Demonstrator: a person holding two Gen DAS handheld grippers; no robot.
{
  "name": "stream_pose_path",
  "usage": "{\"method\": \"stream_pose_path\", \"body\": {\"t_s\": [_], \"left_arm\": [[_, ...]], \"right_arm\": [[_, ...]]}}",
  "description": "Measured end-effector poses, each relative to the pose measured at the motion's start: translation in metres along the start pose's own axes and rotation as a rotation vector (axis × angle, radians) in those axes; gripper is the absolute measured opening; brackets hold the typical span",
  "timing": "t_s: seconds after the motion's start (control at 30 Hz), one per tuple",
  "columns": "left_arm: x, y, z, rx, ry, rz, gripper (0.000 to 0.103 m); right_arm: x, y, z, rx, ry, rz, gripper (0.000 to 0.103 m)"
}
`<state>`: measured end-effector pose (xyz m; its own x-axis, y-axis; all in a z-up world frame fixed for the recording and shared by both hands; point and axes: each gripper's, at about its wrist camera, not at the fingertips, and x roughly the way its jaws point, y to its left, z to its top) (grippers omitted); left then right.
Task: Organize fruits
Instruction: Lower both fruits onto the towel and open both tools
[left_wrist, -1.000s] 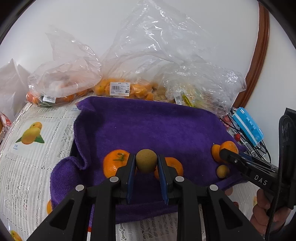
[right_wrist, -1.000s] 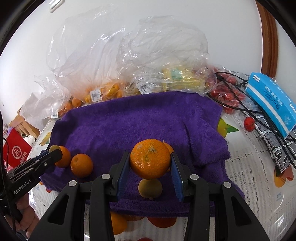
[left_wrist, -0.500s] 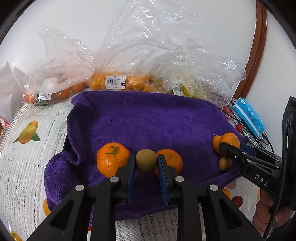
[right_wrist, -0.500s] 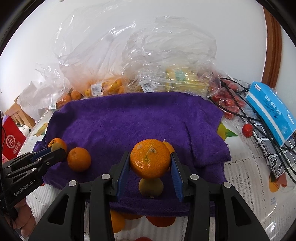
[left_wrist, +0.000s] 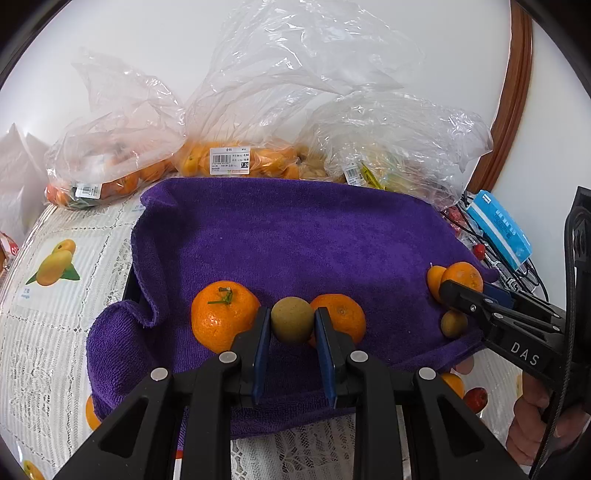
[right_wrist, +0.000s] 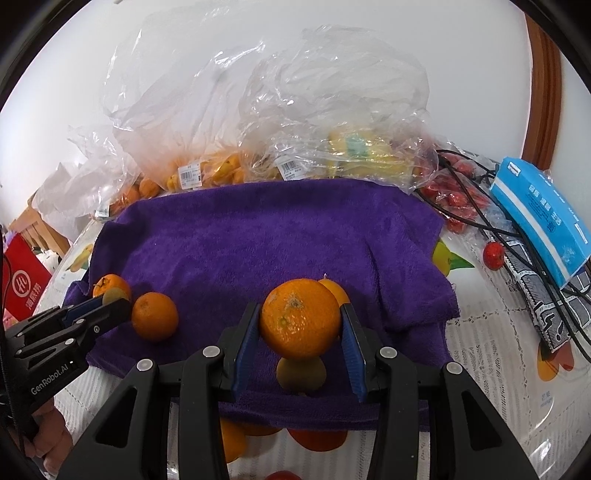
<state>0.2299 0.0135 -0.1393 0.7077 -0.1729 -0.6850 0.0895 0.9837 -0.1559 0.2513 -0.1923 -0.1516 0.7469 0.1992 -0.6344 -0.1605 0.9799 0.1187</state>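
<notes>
A purple towel (left_wrist: 295, 236) (right_wrist: 258, 236) covers the middle of the table. My left gripper (left_wrist: 291, 317) is shut on a small brown-green round fruit (left_wrist: 291, 325), just above the towel's near part. A stemmed orange (left_wrist: 225, 319) lies to its left and another orange (left_wrist: 341, 319) to its right. My right gripper (right_wrist: 300, 314) is shut on a large orange (right_wrist: 299, 323). A smaller orange (right_wrist: 334, 291) sits behind it and a brown fruit (right_wrist: 301, 373) lies under it. The left gripper (right_wrist: 118, 306) appears at the towel's left edge in the right wrist view.
Clear plastic bags (left_wrist: 236, 162) of oranges and other fruit line the wall behind the towel. A blue box (right_wrist: 543, 225), black cables (right_wrist: 480, 206) and small red fruits (right_wrist: 458, 199) crowd the right side. A red bag (right_wrist: 22, 284) stands at left. A hand (left_wrist: 535, 417) holds the right gripper.
The left wrist view has shifted a little, so more of the stemmed orange shows beside the left finger. Both grippers keep their fruits and the right one has not moved.
</notes>
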Motion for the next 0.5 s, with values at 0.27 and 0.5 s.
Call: {"method": "stream_pose_path", "body": {"t_s": [0.27, 0.5], "left_arm": [[-0.003, 0.0, 0.0, -0.009, -0.006, -0.016, 0.029], [-0.012, -0.001, 0.002, -0.006, -0.04, -0.035, 0.041]], "right_arm": [[0.001, -0.001, 0.0, 0.0, 0.006, 0.002, 0.043], [-0.001, -0.001, 0.0, -0.002, 0.004, 0.003, 0.045]]}}
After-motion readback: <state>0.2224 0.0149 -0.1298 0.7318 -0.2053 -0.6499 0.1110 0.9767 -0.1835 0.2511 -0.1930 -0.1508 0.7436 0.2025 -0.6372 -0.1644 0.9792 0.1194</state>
